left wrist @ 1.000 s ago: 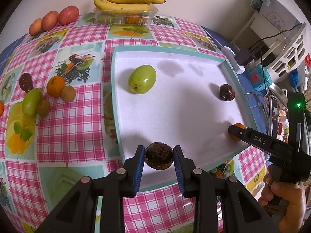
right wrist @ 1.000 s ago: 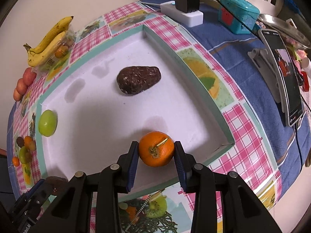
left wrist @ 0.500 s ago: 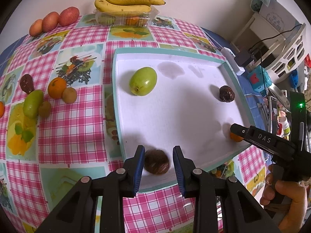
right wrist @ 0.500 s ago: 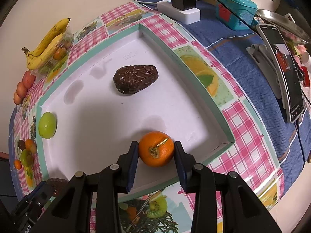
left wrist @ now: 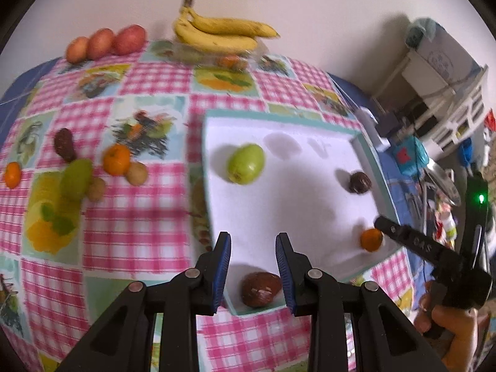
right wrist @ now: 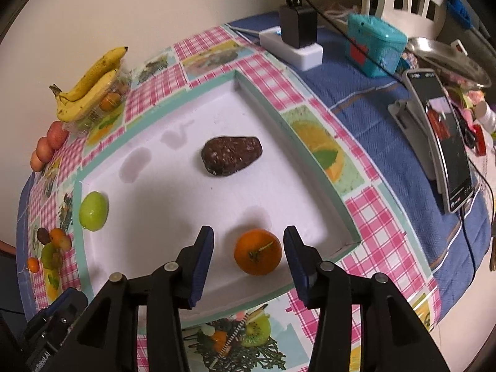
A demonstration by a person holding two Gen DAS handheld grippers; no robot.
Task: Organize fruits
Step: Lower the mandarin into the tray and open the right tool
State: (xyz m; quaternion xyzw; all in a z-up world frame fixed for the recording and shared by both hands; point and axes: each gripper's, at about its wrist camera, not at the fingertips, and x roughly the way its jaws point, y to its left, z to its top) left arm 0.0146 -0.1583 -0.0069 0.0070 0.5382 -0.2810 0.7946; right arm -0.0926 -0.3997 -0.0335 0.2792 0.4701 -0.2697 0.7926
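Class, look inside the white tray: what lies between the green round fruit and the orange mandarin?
Nothing: bare white tray floor between green round fruit and orange mandarin, shown in the right wrist view.

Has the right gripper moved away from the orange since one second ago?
Yes. The right gripper has opened; the orange now sits free between its fingers, still near the tray corner.
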